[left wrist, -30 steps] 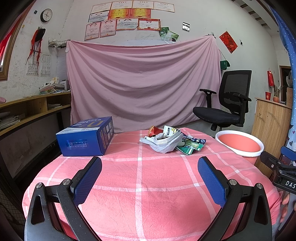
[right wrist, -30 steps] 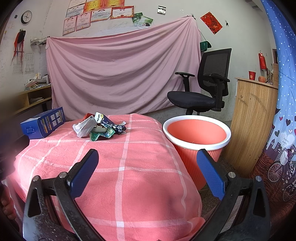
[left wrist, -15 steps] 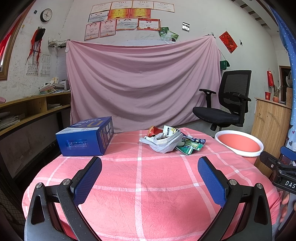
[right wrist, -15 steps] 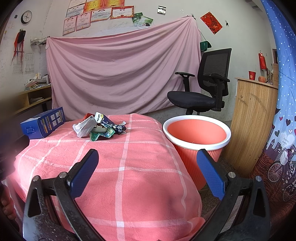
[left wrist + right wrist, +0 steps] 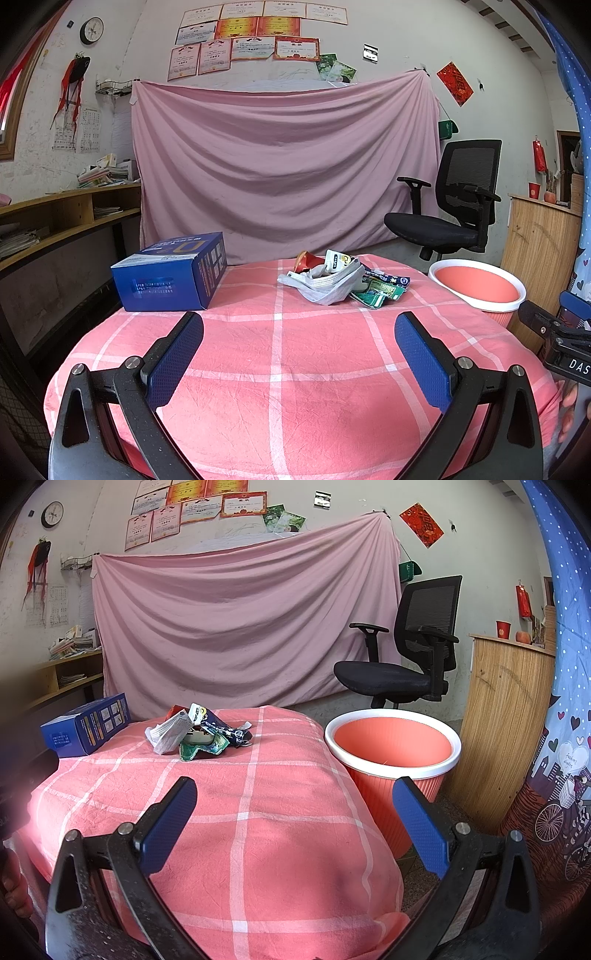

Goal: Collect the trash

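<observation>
A counter (image 5: 280,369) covered with a pink checked cloth fills both views. Near its far edge sits a small heap of trash (image 5: 340,280) — a crumpled grey-white wrapper on top, with green, dark blue and red snack packets poking out from under and behind it. To the left of the heap, well apart from it, lies a blue cardboard box (image 5: 170,271).

The left gripper (image 5: 298,350) is held low over the near side of the counter, its two blue-padded fingers spread wide with nothing between them. The right gripper (image 5: 293,819) is also spread wide and empty, hovering over the near right part of the counter. Both are well short of the heap.

Just beside the counter's right edge, on the floor, stands an orange bin (image 5: 393,738) with a white rim. As far as its visible inside shows, it holds nothing.

Judging from this, collecting has not begun — every piece of trash sits on the counter, none is gripped, and none is seen in the bin. All of the work appears to remain: reaching to the heap, pinching each wrapper, and carrying it across to the bin.

Behind, a pink sheet (image 5: 284,158) hangs on the wall and a black office chair (image 5: 454,206) stands by it.
</observation>
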`<control>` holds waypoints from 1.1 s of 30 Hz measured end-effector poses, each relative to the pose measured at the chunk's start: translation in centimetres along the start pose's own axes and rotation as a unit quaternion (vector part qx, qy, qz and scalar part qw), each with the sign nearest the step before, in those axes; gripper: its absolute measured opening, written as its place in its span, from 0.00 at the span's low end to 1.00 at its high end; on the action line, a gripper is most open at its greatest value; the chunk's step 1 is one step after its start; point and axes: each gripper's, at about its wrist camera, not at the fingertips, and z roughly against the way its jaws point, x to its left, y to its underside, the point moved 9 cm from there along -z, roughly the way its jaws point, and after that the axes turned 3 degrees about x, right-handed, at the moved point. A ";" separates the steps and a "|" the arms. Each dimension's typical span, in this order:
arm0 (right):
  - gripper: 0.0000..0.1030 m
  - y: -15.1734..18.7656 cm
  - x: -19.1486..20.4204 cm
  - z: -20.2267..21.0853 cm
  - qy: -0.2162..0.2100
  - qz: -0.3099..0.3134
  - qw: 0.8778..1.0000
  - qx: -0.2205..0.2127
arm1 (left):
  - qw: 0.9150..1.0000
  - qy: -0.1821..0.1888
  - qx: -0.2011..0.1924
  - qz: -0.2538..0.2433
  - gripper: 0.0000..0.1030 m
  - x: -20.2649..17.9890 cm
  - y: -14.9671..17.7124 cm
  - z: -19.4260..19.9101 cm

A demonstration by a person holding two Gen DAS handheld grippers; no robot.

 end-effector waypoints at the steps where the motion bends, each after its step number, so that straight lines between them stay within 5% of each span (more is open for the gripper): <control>1: 1.00 0.0 0.0 0.0 0.000 0.000 1.000 0.000 | 1.000 -0.001 0.000 0.000 0.99 0.0 0.0 0.0; 33: 1.00 -1.4 -0.4 0.2 -0.008 -0.007 1.000 -0.001 | 1.000 -0.001 0.011 0.012 0.99 -0.3 -1.0 -1.1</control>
